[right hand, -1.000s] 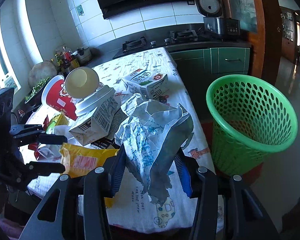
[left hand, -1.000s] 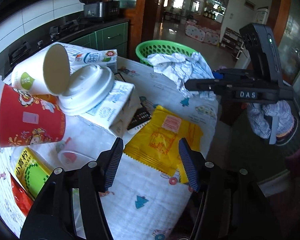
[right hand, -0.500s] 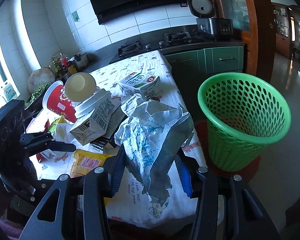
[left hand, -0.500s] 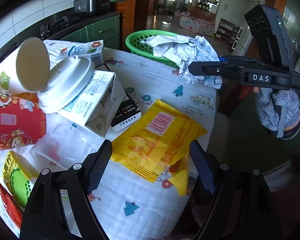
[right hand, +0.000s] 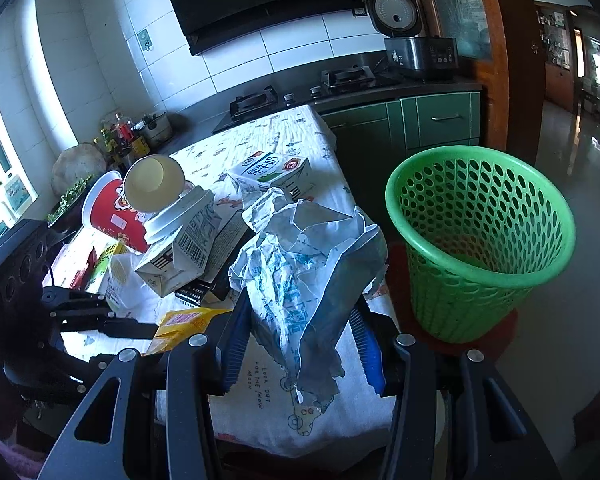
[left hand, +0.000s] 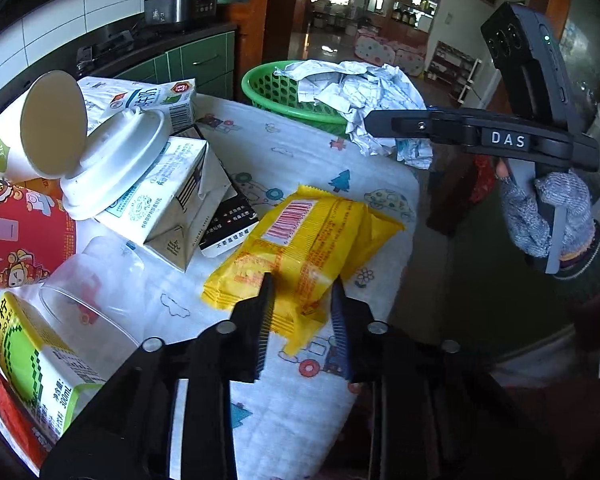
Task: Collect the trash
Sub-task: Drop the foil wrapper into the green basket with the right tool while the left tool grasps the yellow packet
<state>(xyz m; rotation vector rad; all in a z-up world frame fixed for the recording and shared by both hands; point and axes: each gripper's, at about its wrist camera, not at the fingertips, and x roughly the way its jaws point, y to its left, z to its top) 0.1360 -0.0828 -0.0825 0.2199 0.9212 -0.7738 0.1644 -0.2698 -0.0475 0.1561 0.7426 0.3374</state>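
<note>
My left gripper (left hand: 302,300) is closing on the near end of a yellow snack wrapper (left hand: 304,240) lying flat on the printed tablecloth (left hand: 300,400) at the table's edge; the film already puckers between the jaws, though I cannot quite tell if both pads bite. It looks light, thin, crinkly and slick, best pinched by its crimped end seam. My right gripper (right hand: 300,340) holds a crumpled paper wad (right hand: 304,264), soft and springy, near the perforated green plastic basket (right hand: 480,240). Cartons, cups and a lid crowd the table behind.
</note>
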